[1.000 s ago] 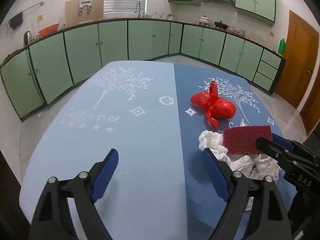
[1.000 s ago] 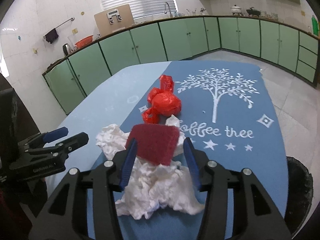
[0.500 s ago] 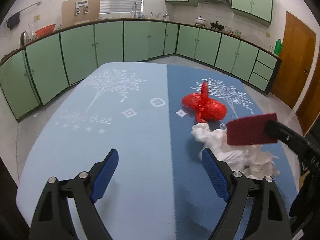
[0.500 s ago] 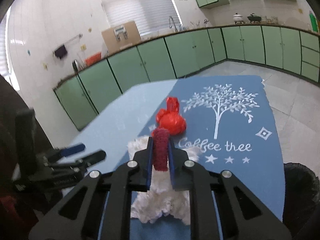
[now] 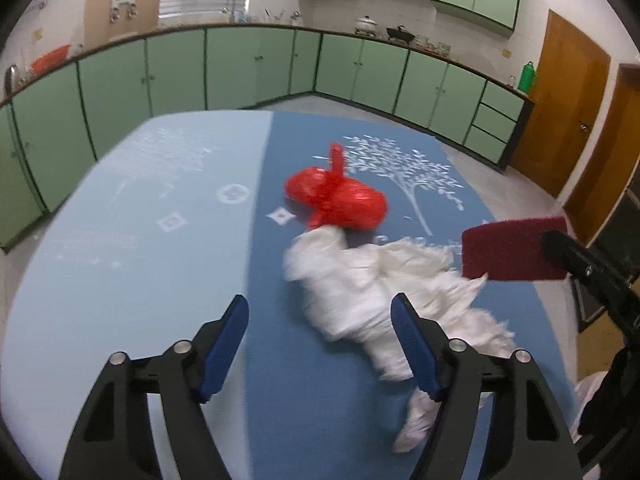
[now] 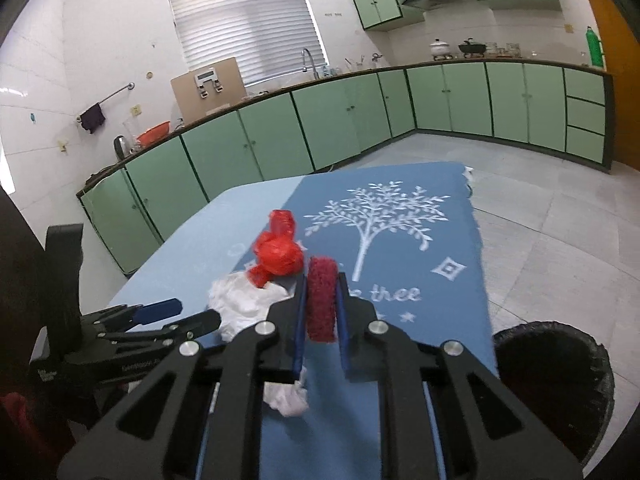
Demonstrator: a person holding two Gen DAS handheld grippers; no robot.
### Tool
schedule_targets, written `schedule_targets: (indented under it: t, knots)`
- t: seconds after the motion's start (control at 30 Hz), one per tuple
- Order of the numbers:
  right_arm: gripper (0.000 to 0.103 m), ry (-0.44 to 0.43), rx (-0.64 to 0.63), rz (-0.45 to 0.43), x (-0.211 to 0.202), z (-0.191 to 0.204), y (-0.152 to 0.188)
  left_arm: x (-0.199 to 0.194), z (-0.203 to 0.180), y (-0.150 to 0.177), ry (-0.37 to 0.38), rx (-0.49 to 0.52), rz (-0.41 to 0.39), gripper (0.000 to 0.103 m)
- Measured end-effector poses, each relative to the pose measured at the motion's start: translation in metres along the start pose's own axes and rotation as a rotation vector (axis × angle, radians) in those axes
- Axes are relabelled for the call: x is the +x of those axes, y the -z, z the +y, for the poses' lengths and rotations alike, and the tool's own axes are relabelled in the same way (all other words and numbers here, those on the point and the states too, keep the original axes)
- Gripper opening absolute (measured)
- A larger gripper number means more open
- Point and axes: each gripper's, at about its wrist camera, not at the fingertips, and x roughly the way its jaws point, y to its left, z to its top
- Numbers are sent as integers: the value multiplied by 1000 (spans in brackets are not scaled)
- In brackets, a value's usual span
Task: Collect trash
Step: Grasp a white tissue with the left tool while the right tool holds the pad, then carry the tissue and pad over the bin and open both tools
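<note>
Your right gripper [image 6: 320,312] was clamped on a dark red scouring pad [image 6: 321,298], the blue pads pressed against both of its flat faces, and the pad stood on edge above the table, clear of the cloth. From the left wrist view the same scouring pad [image 5: 514,249] hung in the air at the right, over the near right part of the table, with the right gripper's black finger [image 5: 576,256] coming in from the right edge.

Your left gripper [image 5: 320,340] was wide open and held nothing; its right finger [image 5: 412,344] sat just beside or over the near edge of a heap of crumpled white tissue [image 5: 368,280], though the blur makes contact impossible to judge. The tissue lay on the dark blue half of the tablecloth [image 5: 312,400]. Just beyond it, touching its far end, lay a knotted red plastic bag [image 5: 340,198], next to the white tree print [image 5: 408,176].

In the right wrist view a black bin [image 6: 560,384] stood on the floor at the near right, beside the table's edge. Green cabinets [image 6: 260,152] lined the far walls.
</note>
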Motion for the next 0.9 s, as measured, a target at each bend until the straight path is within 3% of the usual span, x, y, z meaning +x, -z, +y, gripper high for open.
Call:
schedule_targets:
  t: [0.03,0.17,0.2,0.5,0.9]
  knots:
    - [13,5,3,-1,-2,-3,1,2,-2,-1,7,1,2,65]
    - [13,29,15,3,-5,-13,3,17,-10,-4,16,4,39,12]
    - [13,36,15,5,-6,-15,4,18,-10,-5,15,-1,38,7]
    - [13,93,-7,-5,-16,-19,1,-15,-16,-16,5,-6,-76,3]
    - [13,142,-16,-39,-42,-23,-18,-45,-47,-38,75,35,-162,3]
